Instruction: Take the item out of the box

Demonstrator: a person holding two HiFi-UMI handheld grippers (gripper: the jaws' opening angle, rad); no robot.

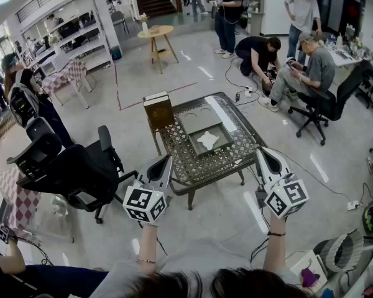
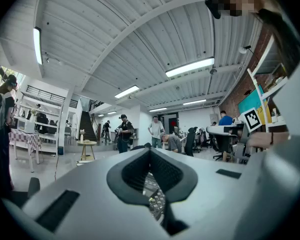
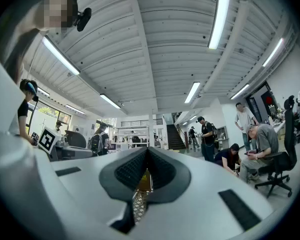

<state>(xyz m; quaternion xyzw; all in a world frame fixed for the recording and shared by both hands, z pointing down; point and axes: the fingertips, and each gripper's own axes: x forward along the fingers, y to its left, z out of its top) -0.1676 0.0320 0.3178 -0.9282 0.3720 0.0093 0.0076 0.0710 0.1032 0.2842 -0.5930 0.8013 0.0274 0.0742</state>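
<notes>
A flat grey box (image 1: pixel 202 129) lies open on the low metal lattice table (image 1: pixel 236 157). Its far half has two round recesses, and its near half holds a white crumpled item (image 1: pixel 207 140). My left gripper (image 1: pixel 166 160) is held in the air short of the table's near left edge, jaws shut and empty. My right gripper (image 1: pixel 262 151) hangs off the table's near right corner, also shut with nothing in it. Both point toward the table, and neither touches the box. In the gripper views the left gripper's tips (image 2: pixel 150 150) and the right gripper's tips (image 3: pixel 147 149) meet, with only slivers of table below.
A brown box (image 1: pixel 158 109) stands upright at the table's left corner. A black office chair (image 1: pixel 81 169) is to the left. Several people sit or crouch beyond the table at right (image 1: pixel 311 67). A round wooden side table (image 1: pixel 156 35) stands far back, and cables lie on the floor.
</notes>
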